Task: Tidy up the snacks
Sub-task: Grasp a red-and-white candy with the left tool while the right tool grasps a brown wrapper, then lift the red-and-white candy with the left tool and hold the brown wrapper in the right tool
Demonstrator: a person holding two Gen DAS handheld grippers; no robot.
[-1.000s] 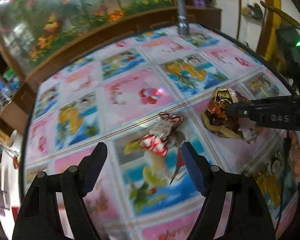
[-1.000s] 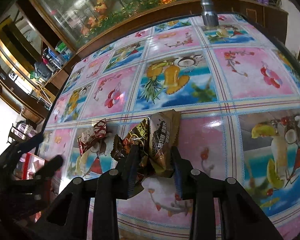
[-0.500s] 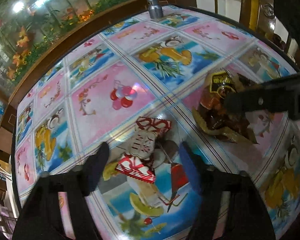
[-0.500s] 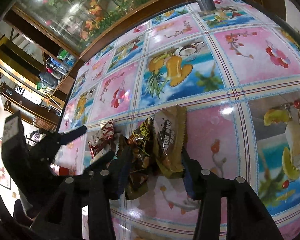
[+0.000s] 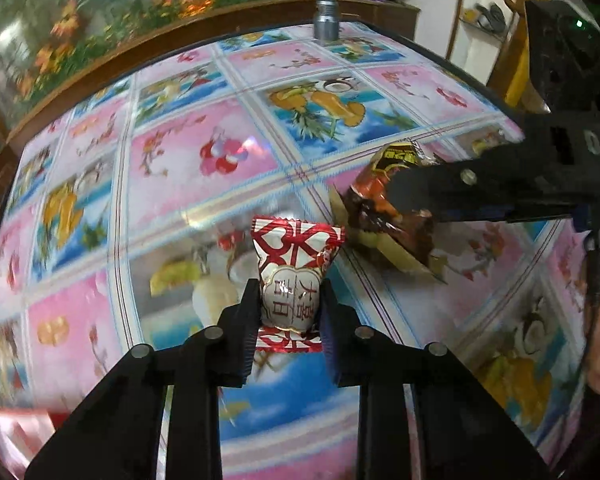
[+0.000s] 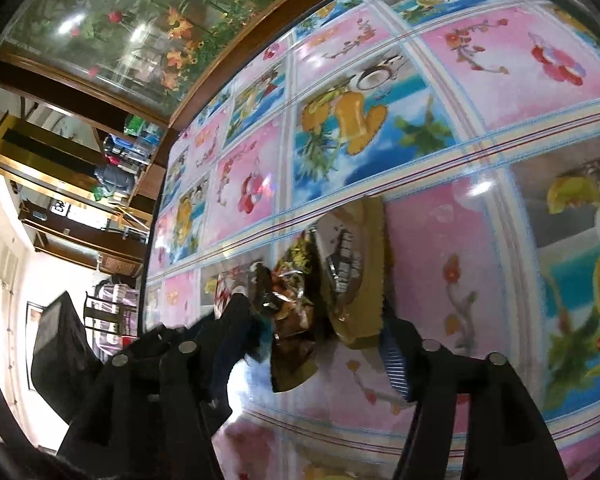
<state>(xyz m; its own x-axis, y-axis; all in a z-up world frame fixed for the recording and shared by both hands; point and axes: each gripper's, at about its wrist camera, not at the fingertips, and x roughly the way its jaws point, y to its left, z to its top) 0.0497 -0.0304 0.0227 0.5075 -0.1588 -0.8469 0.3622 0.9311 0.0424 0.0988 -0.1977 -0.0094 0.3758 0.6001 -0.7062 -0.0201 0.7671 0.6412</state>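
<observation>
A white candy [image 5: 291,280] with red lattice ends and red characters is clamped upright between the closed fingers of the left gripper [image 5: 288,312], at the centre of the left view. At 2 o'clock from it, close by, a pile of brown and gold packets [image 5: 384,220] is seen lying on the table [image 5: 204,152], with the right gripper's finger across it.

Only the right view shows the pile from behind: the packets [image 6: 340,280] are pinched between the right gripper [image 6: 320,336] fingers, one gold wrapper standing on edge. The candy cannot be made out there.

Bare flowered cloth is left open from 9 to 12 o'clock of the candy. The table's dark round edge is seen at far left, and a metal post [image 5: 327,20] at 12 o'clock.
</observation>
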